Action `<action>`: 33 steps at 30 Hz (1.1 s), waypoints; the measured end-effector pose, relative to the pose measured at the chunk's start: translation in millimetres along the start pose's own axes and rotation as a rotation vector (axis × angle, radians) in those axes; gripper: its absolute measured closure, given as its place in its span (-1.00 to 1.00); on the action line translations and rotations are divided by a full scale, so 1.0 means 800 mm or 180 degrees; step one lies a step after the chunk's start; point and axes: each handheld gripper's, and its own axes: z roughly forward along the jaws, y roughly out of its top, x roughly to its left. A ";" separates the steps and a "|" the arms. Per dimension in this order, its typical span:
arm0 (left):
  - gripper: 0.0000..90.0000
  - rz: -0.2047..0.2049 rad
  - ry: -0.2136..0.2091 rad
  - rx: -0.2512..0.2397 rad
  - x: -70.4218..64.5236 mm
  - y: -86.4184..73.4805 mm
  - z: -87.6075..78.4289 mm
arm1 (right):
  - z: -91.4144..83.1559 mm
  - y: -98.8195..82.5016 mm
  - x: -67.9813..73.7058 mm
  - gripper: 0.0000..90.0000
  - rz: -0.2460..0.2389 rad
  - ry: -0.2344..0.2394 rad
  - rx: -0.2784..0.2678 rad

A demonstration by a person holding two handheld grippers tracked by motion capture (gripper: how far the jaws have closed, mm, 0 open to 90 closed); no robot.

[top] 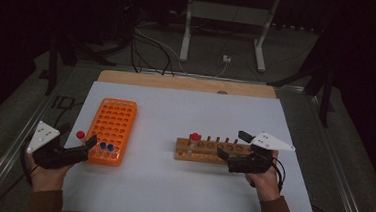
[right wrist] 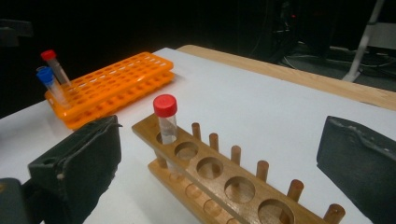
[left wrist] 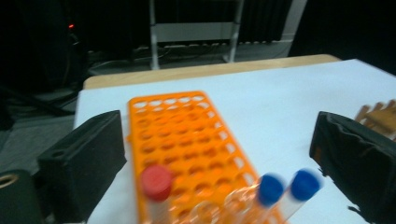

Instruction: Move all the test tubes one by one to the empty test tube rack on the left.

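An orange tube rack [top: 110, 125] lies at the table's left. At its near end stand a red-capped tube [top: 80, 134] and two blue-capped tubes [top: 106, 146]. My left gripper [top: 80, 141] hovers over that end, open. In the left gripper view the red-capped tube [left wrist: 156, 183] stands between the wide jaws of my left gripper [left wrist: 217, 140], clear of both pads, with the blue-capped tubes [left wrist: 287, 186] to its right. A wooden rack [top: 210, 151] holds one red-capped tube [top: 194, 137] at its left end. My right gripper [top: 230, 148] is open at the rack's right end, holding nothing.
The wooden rack [right wrist: 219, 182] has several empty holes and a row of pegs. Beyond it in the right gripper view lies the orange rack [right wrist: 116, 79]. White table surface [top: 185, 111] lies between the racks. Frame legs and cables stand on the floor behind.
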 end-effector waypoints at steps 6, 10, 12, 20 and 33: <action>-0.99 0.0004 -0.0244 -0.0124 -0.028 0.014 0.009 | 0.012 0.002 0.002 -0.97 0.0022 0.0001 0.0051; -0.99 0.0033 -0.0411 -0.0107 -0.051 0.018 0.023 | 0.027 -0.001 0.009 -0.88 0.0002 0.0073 0.0173; -0.99 0.0102 -0.0457 -0.0059 -0.065 0.018 0.031 | 0.037 -0.002 0.015 -0.82 -0.0051 0.0095 0.0218; -0.99 0.0159 -0.0685 0.0059 -0.105 0.014 0.055 | 0.075 0.001 0.034 -0.37 -0.0201 0.0176 0.0421; -0.99 0.0224 -0.0763 0.0169 -0.132 -0.003 0.071 | 0.113 -0.001 0.045 0.54 -0.0238 0.0160 0.0534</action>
